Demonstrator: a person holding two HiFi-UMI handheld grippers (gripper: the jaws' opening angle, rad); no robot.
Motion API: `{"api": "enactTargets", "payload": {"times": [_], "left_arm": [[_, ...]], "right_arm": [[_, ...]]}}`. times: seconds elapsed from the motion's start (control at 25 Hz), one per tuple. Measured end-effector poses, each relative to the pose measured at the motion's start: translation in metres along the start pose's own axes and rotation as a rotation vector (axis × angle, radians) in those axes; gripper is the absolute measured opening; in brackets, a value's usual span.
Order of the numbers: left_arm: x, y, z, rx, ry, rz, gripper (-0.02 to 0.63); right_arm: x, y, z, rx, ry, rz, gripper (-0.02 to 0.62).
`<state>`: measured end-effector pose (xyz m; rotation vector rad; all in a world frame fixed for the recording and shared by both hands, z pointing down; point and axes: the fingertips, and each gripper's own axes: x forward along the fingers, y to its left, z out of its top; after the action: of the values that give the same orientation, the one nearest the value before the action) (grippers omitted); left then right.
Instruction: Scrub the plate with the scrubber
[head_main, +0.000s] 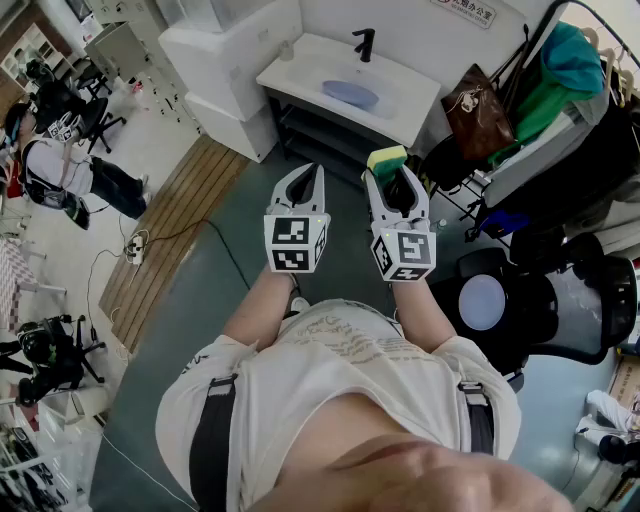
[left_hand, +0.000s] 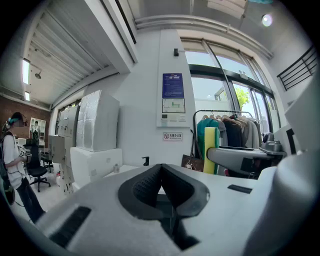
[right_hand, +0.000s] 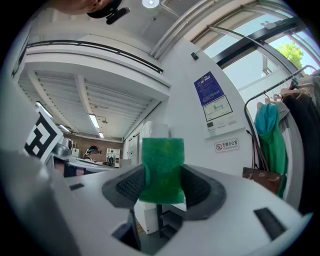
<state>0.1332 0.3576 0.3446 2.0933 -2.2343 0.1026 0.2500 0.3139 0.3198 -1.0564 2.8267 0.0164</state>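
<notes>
A pale blue plate (head_main: 350, 94) lies on the white sink counter (head_main: 300, 62) ahead of me, beside a black faucet (head_main: 364, 43). My right gripper (head_main: 392, 172) is shut on a yellow and green scrubber (head_main: 386, 160), held in the air short of the counter. In the right gripper view the scrubber's green face (right_hand: 162, 170) stands upright between the pads. My left gripper (head_main: 303, 180) hangs beside it, shut with nothing between its jaws (left_hand: 161, 182). From the left gripper view the scrubber (left_hand: 210, 150) shows at the right.
Under the counter is an open dark shelf (head_main: 320, 135). A rack of clothes (head_main: 560, 90) and a brown bag (head_main: 478, 115) stand to the right of the sink, and a black chair (head_main: 540, 300) sits at my right. A white appliance (head_main: 225, 60) stands left of the counter. People work at the far left (head_main: 60, 170).
</notes>
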Motion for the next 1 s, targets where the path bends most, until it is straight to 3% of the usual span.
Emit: {"api": "enactTargets", "payload": {"times": [0.48, 1.0], "left_arm": [[-0.005, 0.028, -0.010, -0.012, 0.019, -0.002, 0.021], [-0.011, 0.101, -0.012, 0.002, 0.008, -0.063, 0.021]], "right_arm": [[0.017, 0.026, -0.003, 0.042, -0.021, 0.012, 0.230], [0.059, 0.083, -0.009, 0.047, -0.056, -0.053, 0.232]]}}
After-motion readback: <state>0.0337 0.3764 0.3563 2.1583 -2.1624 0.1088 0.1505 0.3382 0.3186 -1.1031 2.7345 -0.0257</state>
